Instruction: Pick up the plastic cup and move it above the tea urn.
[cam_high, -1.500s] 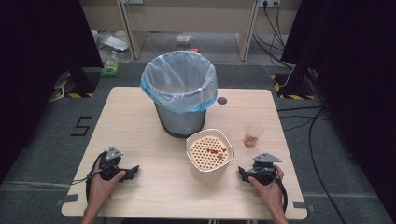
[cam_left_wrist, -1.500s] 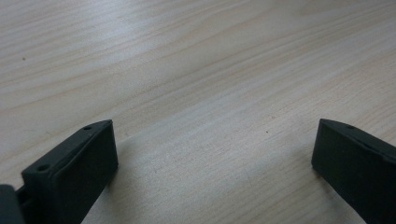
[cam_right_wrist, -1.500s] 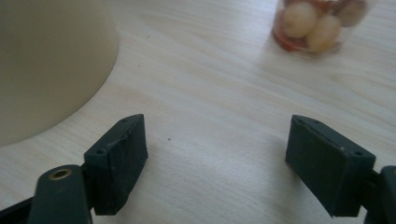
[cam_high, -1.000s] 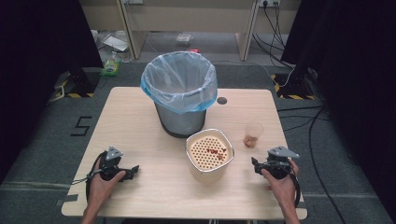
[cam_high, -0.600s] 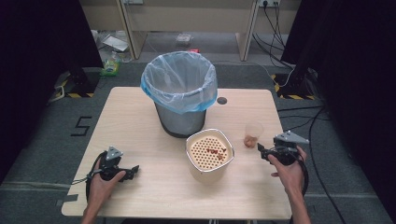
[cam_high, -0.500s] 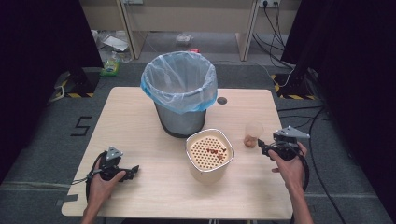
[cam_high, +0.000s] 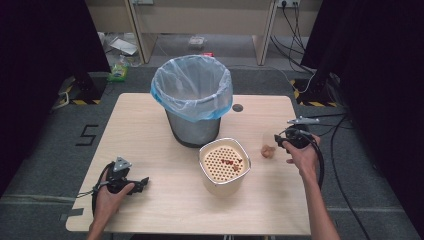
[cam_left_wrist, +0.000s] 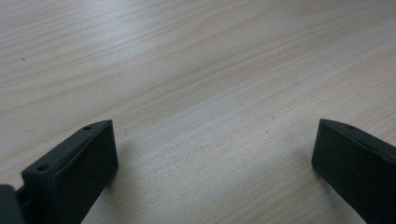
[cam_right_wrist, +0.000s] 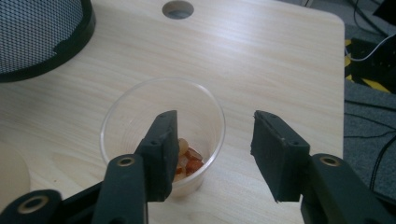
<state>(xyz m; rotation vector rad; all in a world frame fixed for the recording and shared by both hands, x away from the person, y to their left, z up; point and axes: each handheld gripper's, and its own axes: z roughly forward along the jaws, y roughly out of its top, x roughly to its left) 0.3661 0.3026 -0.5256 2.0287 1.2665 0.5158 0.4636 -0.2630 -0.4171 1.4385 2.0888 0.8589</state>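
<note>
1. Approach was the step in hand, I judged: the right gripper (cam_right_wrist: 212, 154), jaws apart, straddled the near rim of the clear plastic cup of reddish pieces (cam_right_wrist: 162, 135) near the table's (cam_high: 150, 125) right edge.
2. Next, it needed to seat and close on the wall.
3. The left gripper (cam_left_wrist: 212, 172) rested wide open near the front-left corner.
</note>
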